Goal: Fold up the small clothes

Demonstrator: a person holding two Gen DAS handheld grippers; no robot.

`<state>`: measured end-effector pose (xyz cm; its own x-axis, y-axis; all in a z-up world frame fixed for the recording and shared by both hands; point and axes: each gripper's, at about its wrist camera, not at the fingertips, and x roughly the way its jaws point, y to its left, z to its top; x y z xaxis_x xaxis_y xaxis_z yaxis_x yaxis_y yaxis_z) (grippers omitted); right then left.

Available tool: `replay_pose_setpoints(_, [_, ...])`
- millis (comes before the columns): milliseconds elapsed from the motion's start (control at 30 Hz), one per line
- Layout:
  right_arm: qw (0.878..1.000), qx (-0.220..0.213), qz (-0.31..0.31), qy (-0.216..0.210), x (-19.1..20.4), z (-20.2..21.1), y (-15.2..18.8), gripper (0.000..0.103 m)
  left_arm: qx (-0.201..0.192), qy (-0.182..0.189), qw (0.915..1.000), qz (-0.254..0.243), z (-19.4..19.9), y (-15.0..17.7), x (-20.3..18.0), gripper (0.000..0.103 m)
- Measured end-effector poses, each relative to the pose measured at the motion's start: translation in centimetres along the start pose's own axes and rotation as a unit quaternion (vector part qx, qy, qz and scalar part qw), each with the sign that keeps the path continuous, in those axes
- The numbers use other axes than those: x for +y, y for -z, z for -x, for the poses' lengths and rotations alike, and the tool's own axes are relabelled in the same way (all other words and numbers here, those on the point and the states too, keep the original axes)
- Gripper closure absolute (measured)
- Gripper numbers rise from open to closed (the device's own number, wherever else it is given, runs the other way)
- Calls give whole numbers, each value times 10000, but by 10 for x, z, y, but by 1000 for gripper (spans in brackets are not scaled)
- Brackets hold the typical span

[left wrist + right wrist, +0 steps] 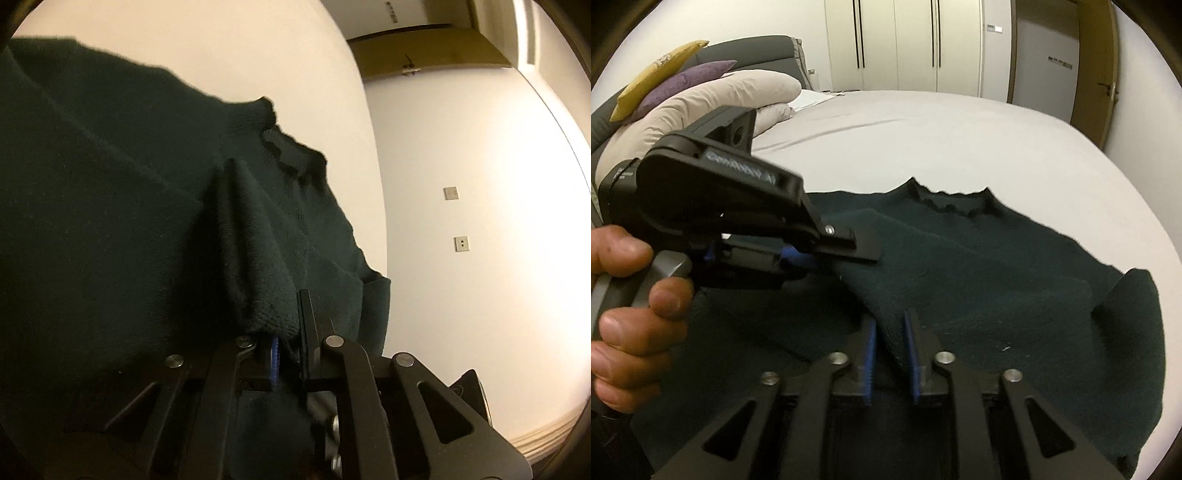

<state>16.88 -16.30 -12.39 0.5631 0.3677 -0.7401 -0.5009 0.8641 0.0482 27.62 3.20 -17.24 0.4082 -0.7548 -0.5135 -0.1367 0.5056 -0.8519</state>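
Note:
A dark green knitted sweater [979, 266] lies on a white bed [923, 140], neckline at the far side. My right gripper [890, 339] is shut on a raised fold of the sweater's near edge, fabric pinched between its blue pads [871, 350]. My left gripper [827, 254] shows at the left in the right wrist view, held by a bare hand, shut on the sweater's cloth. In the left wrist view the sweater [110, 203] fills the left, and a fold of it is clamped in the left gripper [284, 332].
Pillows [701, 99] and cushions lie at the bed's head on the left. White wardrobes [905, 44] and a wooden door [1097, 66] stand behind the bed. A white wall with sockets [461, 243] shows in the left wrist view.

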Motion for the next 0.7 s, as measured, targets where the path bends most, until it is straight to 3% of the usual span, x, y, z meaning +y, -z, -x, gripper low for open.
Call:
replay_pose_setpoints(33, [9998, -19, -130, -171, -3, 4, 2, 52, -95, -78, 9999, -87, 3, 2, -2, 96])
replay_pose_setpoints(100, [9974, -196, -492, -479, -14, 19, 7, 42, -356, -292, 9982, -374, 16, 7, -10, 96])
replay_pose_setpoints(200, [9799, -535, -1690, -912, -56, 49, 27, 40, -825, -659, 9907, -854, 42, 19, -21, 96])
replay_pose_setpoints(300, [9344, -873, -3266, -1125, -115, 74, 68, 39, -1144, -927, 9828, -1115, 61, 29, -25, 96])
replay_pose_setpoints(367, [8859, -1018, -4343, -1269, -152, 83, 107, 37, -1112, -960, 9826, -1133, 61, 31, -22, 96])
replay_pose_setpoints(433, [8521, -1010, -4930, -1435, -170, 82, 134, 37, -1073, -926, 9833, -1143, 58, 33, -21, 96])
replay_pose_setpoints(500, [8308, -1044, -5230, -1589, -179, 76, 146, 40, -1065, -906, 9828, -1206, 56, 38, -24, 96])
replay_pose_setpoints(700, [8121, -1042, -5366, -2042, -185, 46, 119, 38, -1159, -588, 9823, -1346, 59, 47, -34, 96])
